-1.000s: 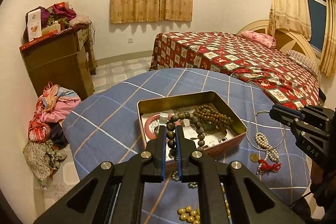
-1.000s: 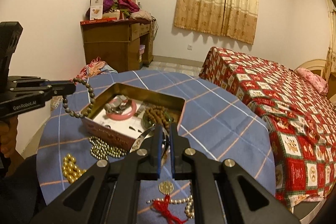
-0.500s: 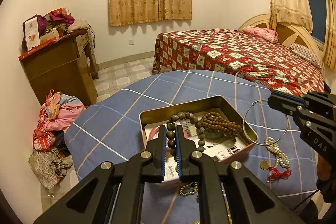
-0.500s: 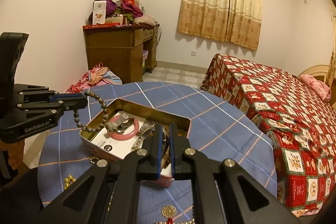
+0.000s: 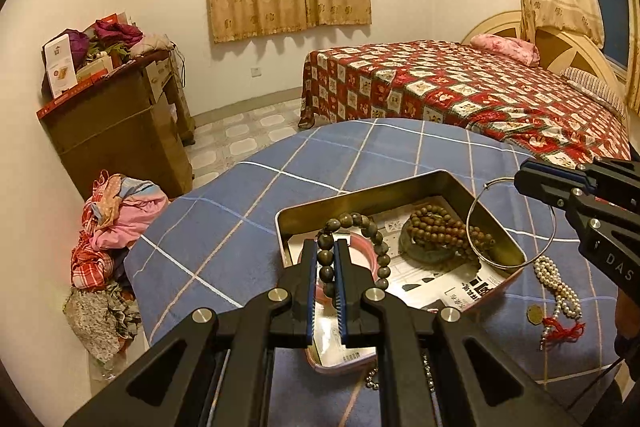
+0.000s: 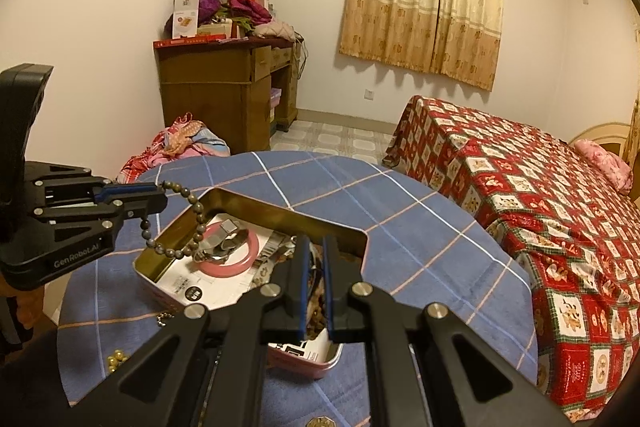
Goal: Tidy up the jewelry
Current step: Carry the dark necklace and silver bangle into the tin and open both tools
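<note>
A pink tin box (image 5: 400, 187) (image 6: 280, 211) sits on the blue checked table and holds a pink bangle (image 6: 240, 263), a brown bead string (image 5: 444, 227) and papers. My left gripper (image 5: 324, 247) (image 6: 160, 195) is shut on a dark bead bracelet (image 5: 372, 235) (image 6: 192, 227) that hangs over the box's left part. My right gripper (image 6: 314, 247) (image 5: 520, 183) is shut on a thin silver hoop (image 5: 512, 223), held over the box's right rim.
A pearl string (image 5: 560, 283) with a coin and red tassel (image 5: 560, 331) lies right of the box. Gold beads (image 6: 116, 357) lie near the table's front left. A bed (image 5: 480, 95), a wooden desk (image 5: 120, 123) and a clothes pile (image 5: 112, 219) surround the table.
Both grippers have moved forward over the box, carrying the bead bracelet and the silver hoop. The hoop has been lifted off the table to the box's right rim.
</note>
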A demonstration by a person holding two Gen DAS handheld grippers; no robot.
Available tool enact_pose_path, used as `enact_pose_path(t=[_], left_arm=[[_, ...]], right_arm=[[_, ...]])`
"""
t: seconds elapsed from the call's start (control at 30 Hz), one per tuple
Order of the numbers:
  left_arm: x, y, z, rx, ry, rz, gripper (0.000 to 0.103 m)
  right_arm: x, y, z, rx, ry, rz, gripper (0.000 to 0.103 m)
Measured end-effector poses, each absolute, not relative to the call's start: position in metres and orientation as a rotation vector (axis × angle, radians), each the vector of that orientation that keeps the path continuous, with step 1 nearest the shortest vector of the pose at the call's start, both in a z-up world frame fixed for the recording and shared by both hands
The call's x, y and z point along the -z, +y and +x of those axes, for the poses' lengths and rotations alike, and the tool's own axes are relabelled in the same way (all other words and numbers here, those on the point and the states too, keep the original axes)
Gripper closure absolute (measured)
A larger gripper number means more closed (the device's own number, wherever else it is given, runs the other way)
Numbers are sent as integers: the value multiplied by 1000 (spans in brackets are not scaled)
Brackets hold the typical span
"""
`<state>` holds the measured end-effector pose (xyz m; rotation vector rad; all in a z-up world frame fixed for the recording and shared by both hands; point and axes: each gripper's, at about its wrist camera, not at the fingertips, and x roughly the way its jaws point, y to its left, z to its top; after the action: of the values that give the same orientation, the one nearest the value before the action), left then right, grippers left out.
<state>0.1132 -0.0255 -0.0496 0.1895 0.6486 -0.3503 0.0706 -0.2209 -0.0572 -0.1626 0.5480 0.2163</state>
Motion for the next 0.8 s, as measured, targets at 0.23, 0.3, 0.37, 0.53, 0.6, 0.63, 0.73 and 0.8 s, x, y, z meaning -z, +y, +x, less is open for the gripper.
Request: enact_pose_path(t=[0.23,0.3,0.37,0.53,0.6,0.63,0.73,0.8], left_arm=[[54,-31,120,348,658,211,96],[56,-32,121,347,661,218,96],[58,-34,123,347,665,226,96],[62,-38,126,348,675,239,96],[64,-40,128,348,681,244,96],[65,-40,128,348,683,245,96],[69,-42,130,347,692,252,96],[71,-42,132,346,697,258,96]], right_arm=[[64,-219,79,-214,567,-151,95],[66,-219,81,-213,571,-150,95],[68,-218,82,-212,575,-150,95],[71,-217,85,-214,585,-144,95],[73,-217,87,-216,591,-134,95],[74,-217,88,-216,595,-130,95],[77,-217,92,-212,604,-127,95],[79,-218,94,-210,610,-121,95]])
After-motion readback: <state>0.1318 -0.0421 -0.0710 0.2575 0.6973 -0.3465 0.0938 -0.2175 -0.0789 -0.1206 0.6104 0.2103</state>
